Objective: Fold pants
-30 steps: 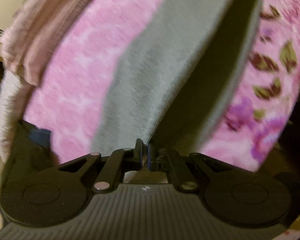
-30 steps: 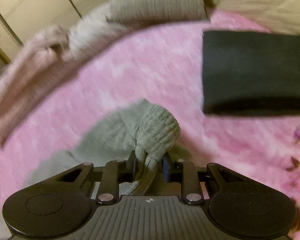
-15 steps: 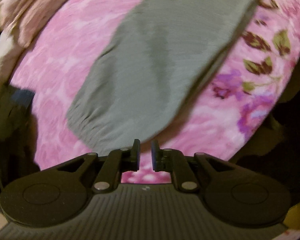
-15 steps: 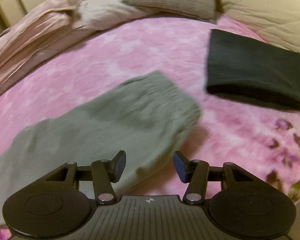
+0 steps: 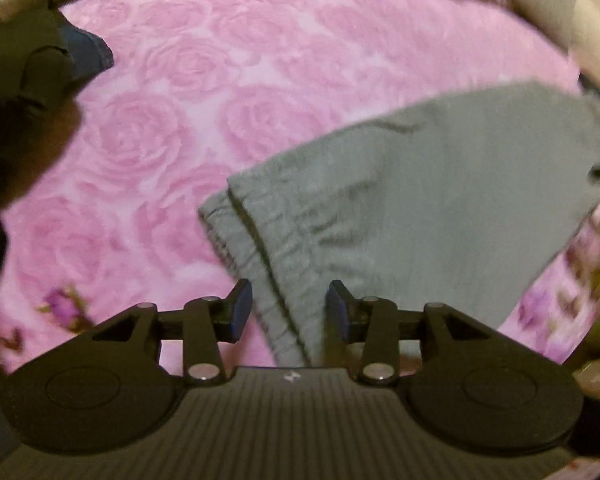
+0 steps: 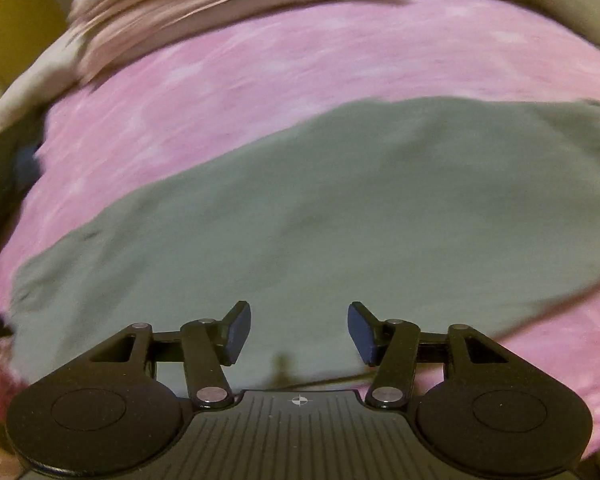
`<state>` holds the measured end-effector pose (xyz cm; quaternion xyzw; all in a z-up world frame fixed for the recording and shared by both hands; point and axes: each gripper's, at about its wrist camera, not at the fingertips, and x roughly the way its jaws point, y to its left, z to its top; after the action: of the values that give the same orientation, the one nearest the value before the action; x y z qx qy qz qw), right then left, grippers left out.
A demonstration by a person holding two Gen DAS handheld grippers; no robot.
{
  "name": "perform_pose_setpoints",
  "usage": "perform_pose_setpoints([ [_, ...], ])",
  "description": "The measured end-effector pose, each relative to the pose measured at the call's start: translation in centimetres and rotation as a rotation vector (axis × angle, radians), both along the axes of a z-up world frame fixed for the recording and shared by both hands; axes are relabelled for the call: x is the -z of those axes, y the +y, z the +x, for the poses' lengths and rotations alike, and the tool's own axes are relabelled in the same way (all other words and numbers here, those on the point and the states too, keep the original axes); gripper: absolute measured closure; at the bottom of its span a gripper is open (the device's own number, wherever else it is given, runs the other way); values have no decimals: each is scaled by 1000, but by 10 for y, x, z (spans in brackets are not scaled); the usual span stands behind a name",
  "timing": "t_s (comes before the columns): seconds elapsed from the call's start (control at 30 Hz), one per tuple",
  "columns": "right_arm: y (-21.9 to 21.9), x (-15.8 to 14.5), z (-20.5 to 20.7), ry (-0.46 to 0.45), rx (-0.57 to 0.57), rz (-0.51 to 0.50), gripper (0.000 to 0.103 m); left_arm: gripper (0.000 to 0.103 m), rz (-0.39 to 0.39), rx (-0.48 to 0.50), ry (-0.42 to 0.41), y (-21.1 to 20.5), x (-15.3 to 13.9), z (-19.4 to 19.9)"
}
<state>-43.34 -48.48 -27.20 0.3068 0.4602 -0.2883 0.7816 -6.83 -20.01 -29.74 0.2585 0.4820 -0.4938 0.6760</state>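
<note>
At the left edge of my left-wrist view a dark heap of clothes (image 5: 32,68) sits on the bed's pink rose blanket (image 5: 188,80), well apart from my work. Further right lie the grey-green pants (image 5: 440,184), flat on the blanket near the bed's near edge. Their gathered elastic end (image 5: 260,232) shows two layers, one stacked on the other and slightly offset, so I judge one fold is already in place. My left tongs (image 5: 288,308) hang over that gathered end. They have just been opening; the blue pads are spread, the band's edge shows between them, and neither pad presses on it.

In the right-wrist view the same pants (image 6: 340,208) stretch as a long grey-green band across the pink blanket (image 6: 300,68). A rumpled pale pink quilt (image 6: 220,4) is bunched along the bed's far edge. My right tongs (image 6: 298,332) are spread over the cloth with nothing between the pads — empty, above the middle stretch of the garment.

The pants look doubled lengthwise and laid out — that much seems done. What is left, I think, is to shorten them: bring one end over the other, once or twice, then smooth the bundle. The picture is blurred, so finer creases I cannot judge.
</note>
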Motion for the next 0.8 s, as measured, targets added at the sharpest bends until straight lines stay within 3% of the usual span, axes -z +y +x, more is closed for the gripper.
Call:
perform_pose_setpoints([
  [0.17, 33, 7, 56, -8, -102, 28, 52, 66, -76, -3, 49, -2, -2, 9],
  [0.27, 39, 17, 73, -3, -125, 19, 52, 68, -34, 24, 74, -11, 13, 8],
  [0.33, 39, 24, 81, 7, -109, 24, 51, 75, -20, 18, 74, -13, 17, 10],
  [0.37, 38, 26, 84, 14, -99, 29, 51, 86, -22, 8, 77, -12, 15, 11],
  [0.4, 40, 26, 85, 22, -92, 29, 51, 86, -34, 3, 52, -8, 6, 12],
  [0.5, 39, 13, 81, 11, -85, 3, 51, 87, -106, -23, -4, 11, -21, 15],
  [0.67, 36, 18, 73, 45, -48, 14, 51, 83, -2, -35, 68, 11, 20, 12],
  [0.8, 37, 12, 66, 41, -41, 11, 51, 78, -6, -37, 49, 12, -1, 23],
])
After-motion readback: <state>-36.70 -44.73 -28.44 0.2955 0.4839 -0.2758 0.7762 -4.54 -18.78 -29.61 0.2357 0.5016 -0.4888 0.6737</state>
